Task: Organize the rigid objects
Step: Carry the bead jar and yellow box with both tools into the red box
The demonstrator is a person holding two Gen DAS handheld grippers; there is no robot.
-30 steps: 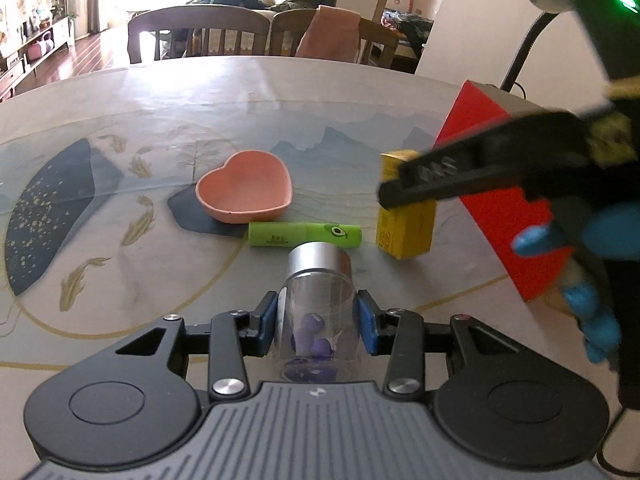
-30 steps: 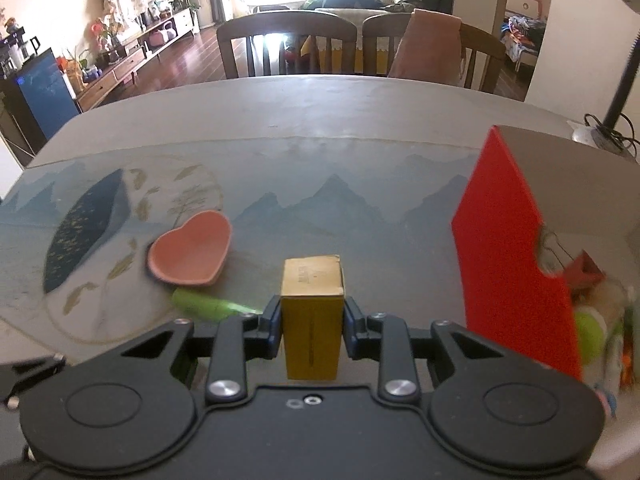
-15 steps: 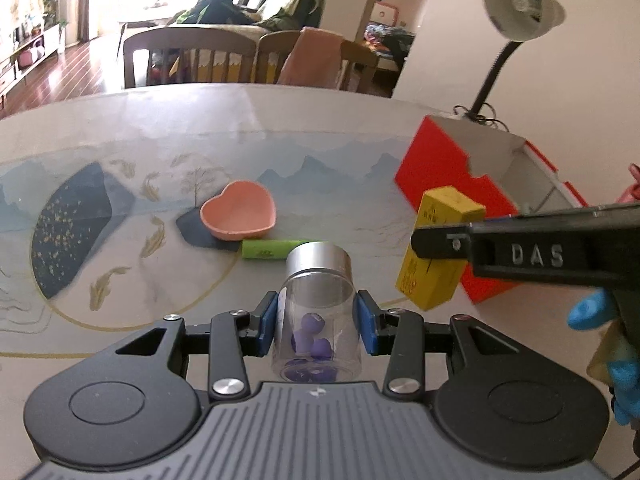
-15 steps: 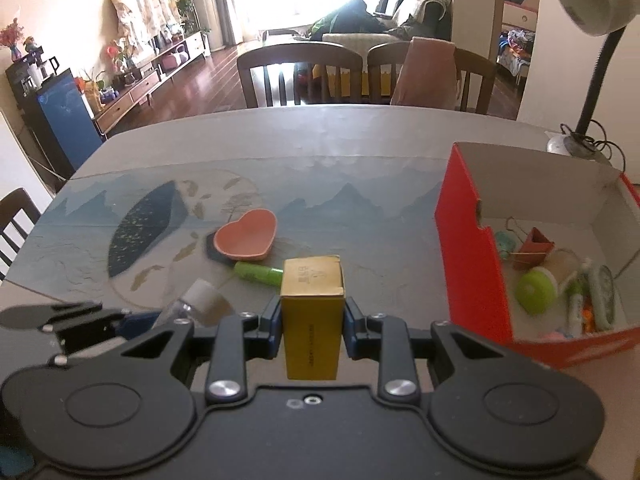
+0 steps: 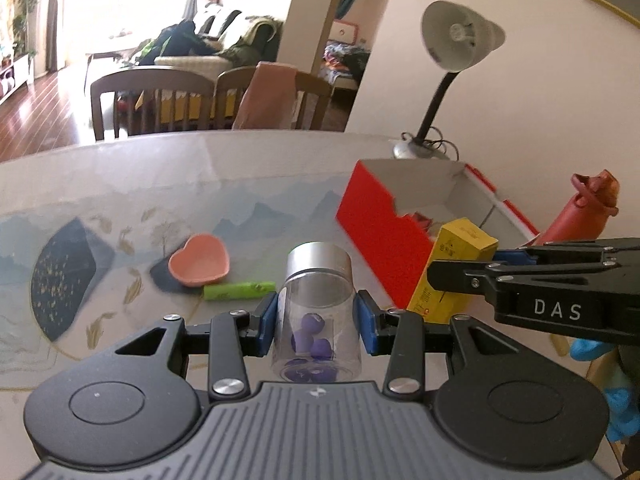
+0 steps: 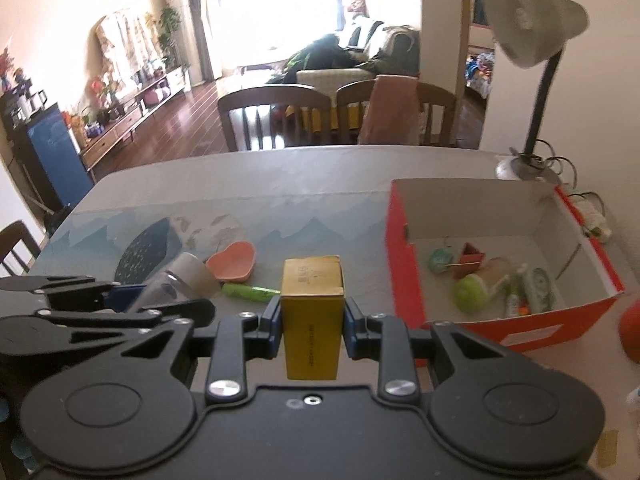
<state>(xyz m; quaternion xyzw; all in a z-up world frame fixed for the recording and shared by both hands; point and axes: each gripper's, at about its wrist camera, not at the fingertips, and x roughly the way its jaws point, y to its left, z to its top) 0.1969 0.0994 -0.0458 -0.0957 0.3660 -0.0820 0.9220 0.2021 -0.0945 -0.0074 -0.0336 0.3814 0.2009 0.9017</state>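
The yellow carton [image 5: 452, 276] and the clear jar [image 5: 318, 312] are both lifted off the table, one in each of my claws. In the left wrist view, my left gripper [image 5: 318, 316] pinches the jar at centre frame, blue pads against its clear wall, silver lid up, purple pieces in the bottom; its long axis stands upright. To the right of it my right gripper [image 5: 460, 280] reaches in from the frame's right edge, clamped on the tilted carton, and the red box [image 5: 376, 232] sits just behind, right of centre. A pink heart dish [image 5: 200, 260] and a green tube [image 5: 239, 291] lie on the table at mid-left. In the right wrist view, the carton stands upright between my pressed-in jaws at lower centre, and the box's open top lies to the right of it, small items already inside. I judge the right hand is the nearer to the box, so the carton should travel rightward first, the jar after.
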